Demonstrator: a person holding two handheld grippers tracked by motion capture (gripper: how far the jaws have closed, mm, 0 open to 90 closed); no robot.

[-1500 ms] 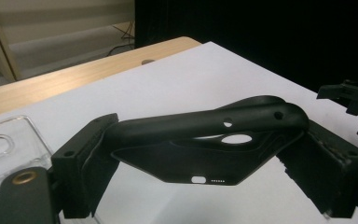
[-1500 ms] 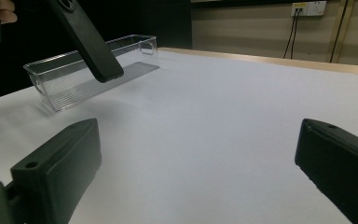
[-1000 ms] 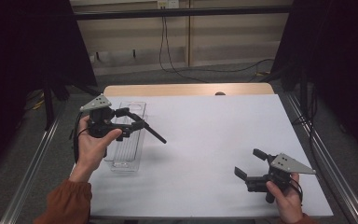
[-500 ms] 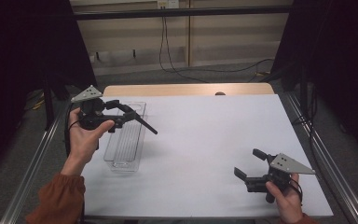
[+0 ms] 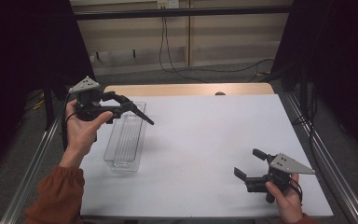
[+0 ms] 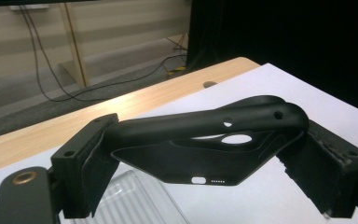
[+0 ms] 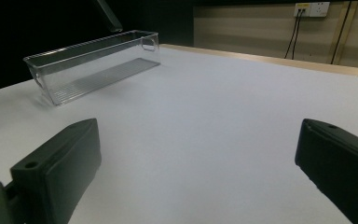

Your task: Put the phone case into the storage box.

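Observation:
My left gripper (image 5: 114,106) is held in the air over the far end of a clear plastic bin (image 5: 126,140), shut on a black phone case (image 5: 139,113) that sticks out to the right. In the left gripper view the case (image 6: 205,135) lies edge-on between the two pads (image 6: 81,172), with the bin's ribbed corner (image 6: 135,200) below. My right gripper (image 5: 250,163) rests low at the table's front right, open, with nothing between its jaws. From the right gripper view (image 7: 200,186) the bin (image 7: 93,63) stands far off at the upper left.
The white table top (image 5: 205,140) spreads wide between bin and right gripper. A wooden strip (image 5: 186,88) runs along its far edge. Metal rails (image 5: 32,158) flank both sides, and cables hang on the back wall.
My left gripper has carried the phone case farther back and to the left, over the bin's far end. The right gripper has stayed where it was.

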